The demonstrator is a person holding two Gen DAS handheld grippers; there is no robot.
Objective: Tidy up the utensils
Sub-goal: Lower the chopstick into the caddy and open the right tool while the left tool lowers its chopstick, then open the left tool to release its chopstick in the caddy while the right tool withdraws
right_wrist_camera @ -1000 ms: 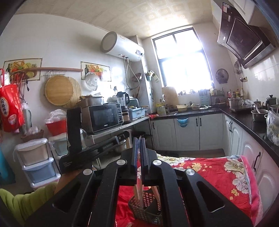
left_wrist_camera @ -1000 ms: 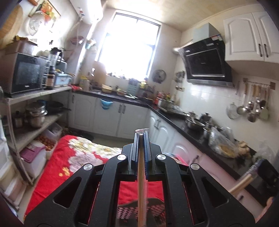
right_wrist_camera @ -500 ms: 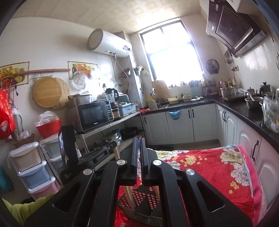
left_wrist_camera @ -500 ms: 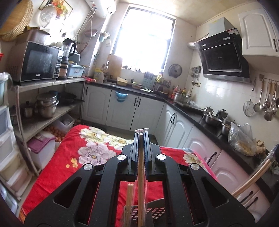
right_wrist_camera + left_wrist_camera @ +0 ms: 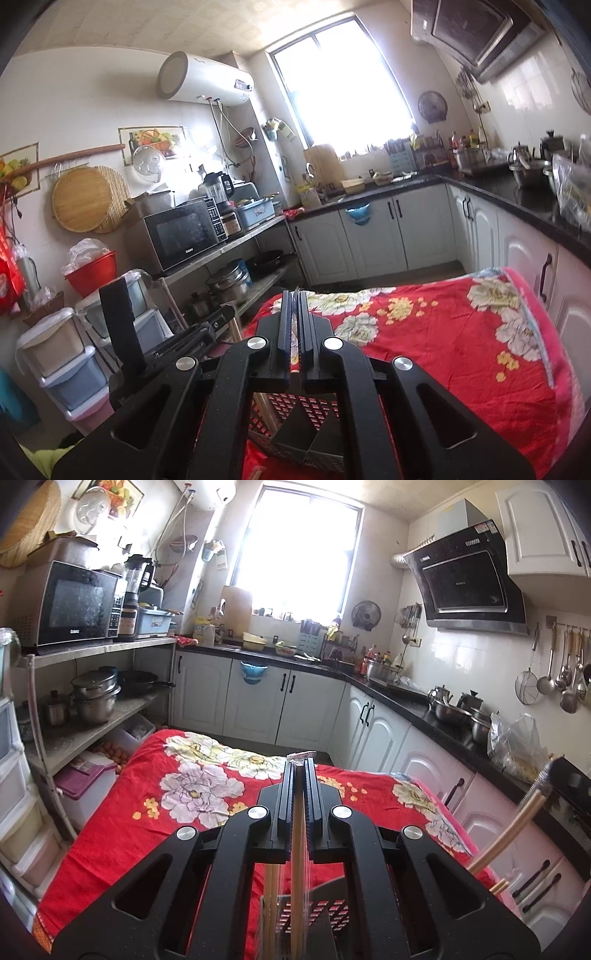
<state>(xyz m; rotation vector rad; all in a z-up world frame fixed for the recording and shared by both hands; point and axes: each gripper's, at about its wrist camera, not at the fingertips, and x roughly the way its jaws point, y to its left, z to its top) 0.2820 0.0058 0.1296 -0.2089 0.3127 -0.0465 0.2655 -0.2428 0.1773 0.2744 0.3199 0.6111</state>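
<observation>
Both claws are clamped on wrapped chopsticks: the left claw (image 5: pixel 300 771) on a pair (image 5: pixel 295 867) reaching into the rack (image 5: pixel 325 912), the right claw (image 5: pixel 292 306) above it. The rack sits near the blanket's (image 5: pixel 155 834) front edge; a tilted stick could catch its divider and tip it.

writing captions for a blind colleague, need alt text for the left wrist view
The left gripper is shut on a wooden chopstick above a dark slotted utensil basket, which sits on a red flowered cloth. Behind are white kitchen cabinets and a bright window.
</observation>
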